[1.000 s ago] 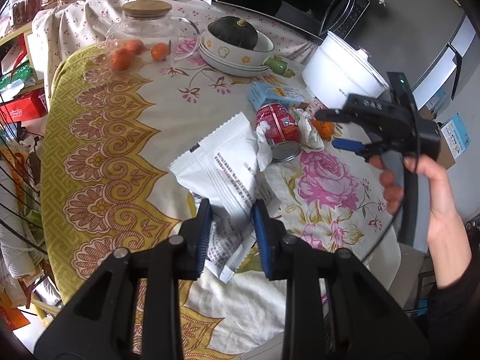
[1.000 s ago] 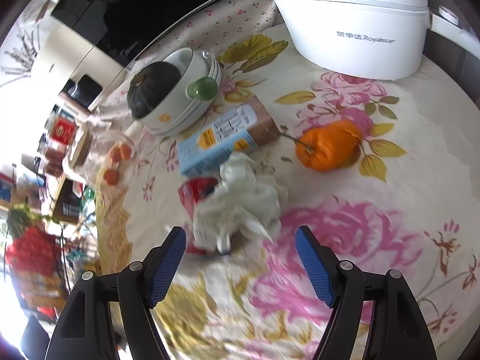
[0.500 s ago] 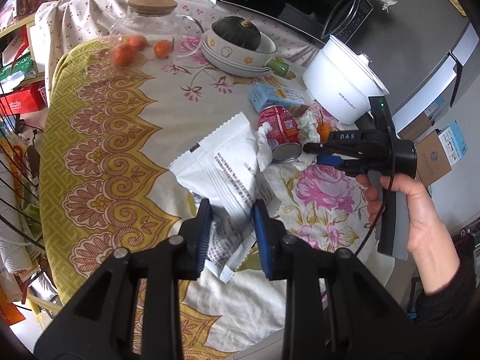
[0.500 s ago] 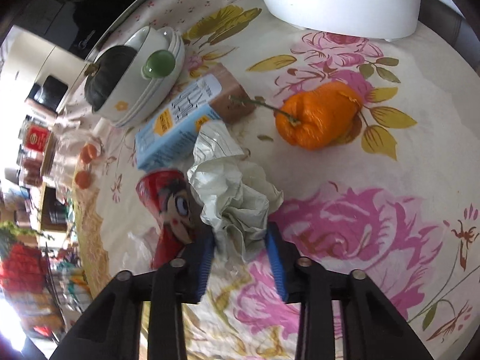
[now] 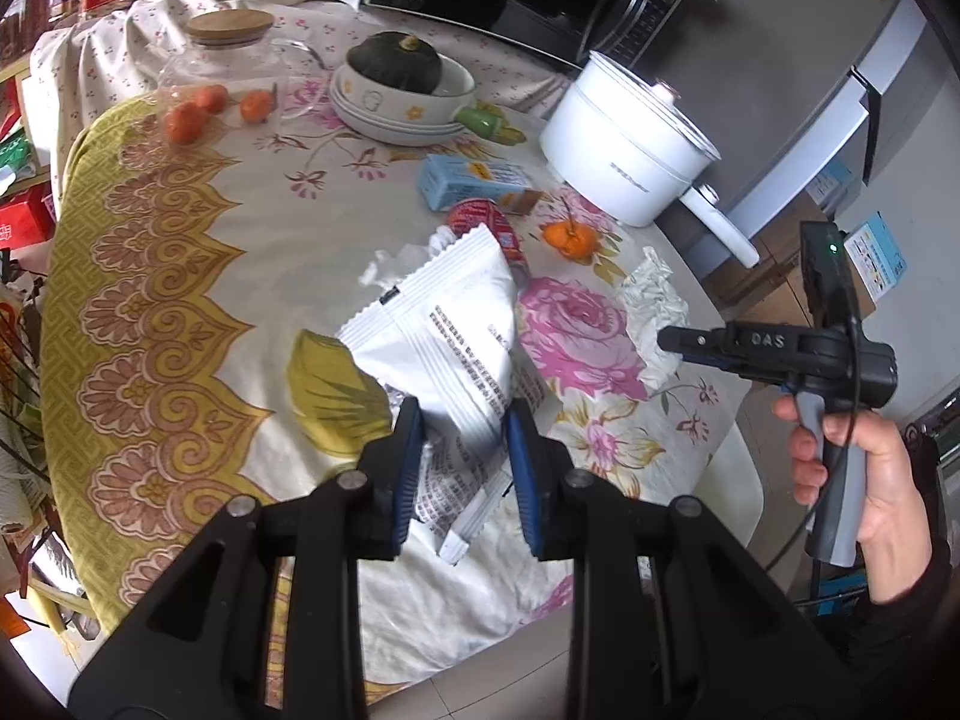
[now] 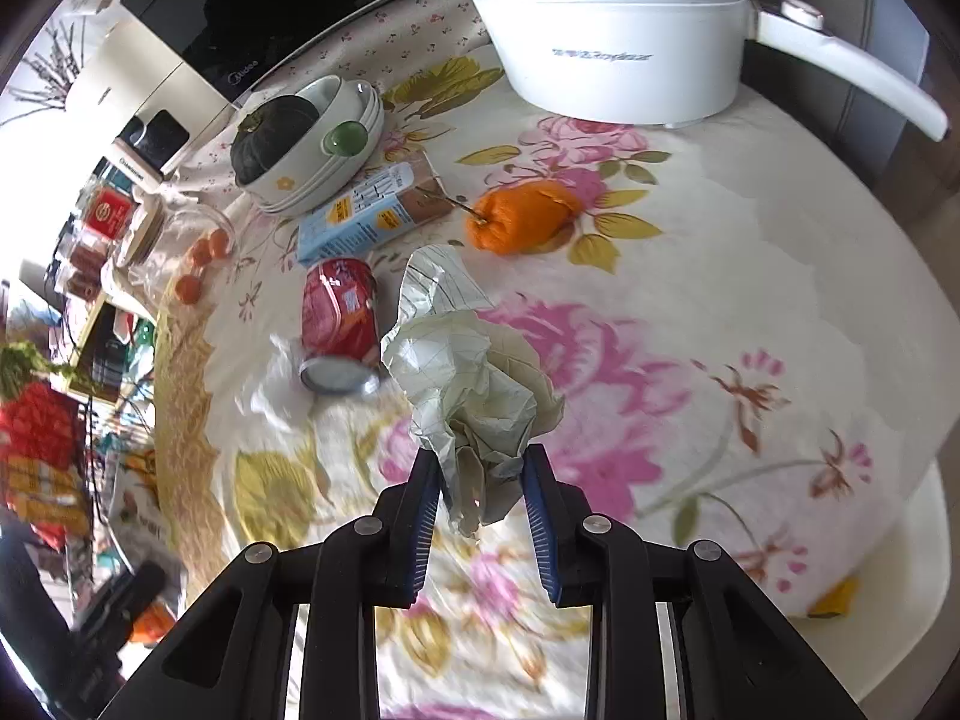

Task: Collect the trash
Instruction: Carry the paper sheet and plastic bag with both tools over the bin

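Observation:
My left gripper [image 5: 462, 462] is shut on a white plastic wrapper [image 5: 450, 324] and holds it lifted above the table. My right gripper [image 6: 480, 504] is shut on a crumpled paper ball [image 6: 474, 384] and holds it above the cloth; the paper also shows in the left wrist view [image 5: 654, 306] at the tips of the right gripper [image 5: 666, 339]. A red can [image 6: 336, 318] lies on its side on the table, with a white tissue [image 6: 270, 384] beside it. A blue carton [image 6: 366, 216] lies behind the can.
An orange [image 6: 522, 216] sits near a white electric pot [image 6: 618, 30]. A bowl stack with a dark squash [image 6: 300, 138] and a glass jar [image 5: 222, 72] with small oranges stand further back. The table edge [image 5: 738, 468] is near the right gripper.
My right gripper has pulled the paper ball up and away from the can, toward the table edge. My left gripper has lifted the wrapper and moved it to the right.

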Action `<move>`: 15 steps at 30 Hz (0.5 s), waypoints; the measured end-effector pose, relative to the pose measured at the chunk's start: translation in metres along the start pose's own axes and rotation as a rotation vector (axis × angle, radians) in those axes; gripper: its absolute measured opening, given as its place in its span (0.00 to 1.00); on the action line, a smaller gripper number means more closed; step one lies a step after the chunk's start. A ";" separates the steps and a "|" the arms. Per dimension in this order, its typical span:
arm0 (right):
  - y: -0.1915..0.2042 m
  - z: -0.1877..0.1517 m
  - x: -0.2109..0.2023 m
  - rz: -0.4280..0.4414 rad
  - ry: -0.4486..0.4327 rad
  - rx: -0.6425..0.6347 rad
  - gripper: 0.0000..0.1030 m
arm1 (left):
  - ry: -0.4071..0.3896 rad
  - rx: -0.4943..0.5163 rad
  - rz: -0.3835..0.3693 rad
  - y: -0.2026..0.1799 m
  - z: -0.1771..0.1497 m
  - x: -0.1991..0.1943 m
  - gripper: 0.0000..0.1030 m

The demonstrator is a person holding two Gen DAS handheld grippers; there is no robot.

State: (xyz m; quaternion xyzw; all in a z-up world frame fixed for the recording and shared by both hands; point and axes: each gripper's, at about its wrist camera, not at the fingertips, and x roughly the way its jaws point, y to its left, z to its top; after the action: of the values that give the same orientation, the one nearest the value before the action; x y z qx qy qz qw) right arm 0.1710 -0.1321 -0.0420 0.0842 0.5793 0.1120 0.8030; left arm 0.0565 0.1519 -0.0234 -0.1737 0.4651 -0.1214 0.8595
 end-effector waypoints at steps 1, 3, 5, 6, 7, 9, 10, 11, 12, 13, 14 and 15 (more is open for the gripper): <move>-0.003 -0.005 -0.005 0.000 -0.003 -0.006 0.28 | 0.004 0.007 -0.006 -0.005 -0.001 0.001 0.29; -0.013 -0.018 -0.016 -0.004 -0.009 -0.012 0.28 | 0.012 0.022 -0.018 -0.013 -0.004 0.004 0.29; -0.024 -0.029 -0.024 -0.006 -0.013 -0.013 0.28 | 0.020 0.039 -0.027 -0.024 -0.006 0.008 0.29; -0.031 -0.034 -0.028 -0.009 -0.015 -0.011 0.28 | 0.024 0.048 -0.030 -0.029 -0.007 0.010 0.29; -0.037 -0.039 -0.032 -0.014 -0.017 -0.010 0.28 | 0.027 0.056 -0.034 -0.034 -0.008 0.012 0.29; -0.046 -0.048 -0.038 -0.021 -0.024 -0.010 0.28 | 0.035 0.075 -0.041 -0.045 -0.010 0.017 0.29; -0.052 -0.052 -0.042 -0.024 -0.029 -0.008 0.28 | 0.041 0.085 -0.044 -0.050 -0.011 0.020 0.29; -0.058 -0.057 -0.046 -0.027 -0.034 -0.006 0.28 | 0.046 0.093 -0.048 -0.056 -0.013 0.023 0.29; -0.063 -0.061 -0.049 -0.029 -0.037 -0.004 0.28 | 0.053 0.103 -0.055 -0.063 -0.014 0.027 0.29; -0.071 -0.066 -0.054 -0.032 -0.041 0.001 0.28 | 0.060 0.111 -0.061 -0.069 -0.015 0.030 0.29; -0.077 -0.070 -0.057 -0.036 -0.042 0.004 0.28 | 0.070 0.126 -0.067 -0.077 -0.017 0.035 0.29; -0.083 -0.073 -0.060 -0.042 -0.041 0.008 0.28 | 0.077 0.138 -0.069 -0.082 -0.018 0.038 0.29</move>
State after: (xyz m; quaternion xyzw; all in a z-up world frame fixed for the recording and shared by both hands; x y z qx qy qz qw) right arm 0.0901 -0.2285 -0.0322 0.0777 0.5646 0.0911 0.8166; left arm 0.0581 0.0596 -0.0280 -0.1252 0.4820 -0.1893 0.8463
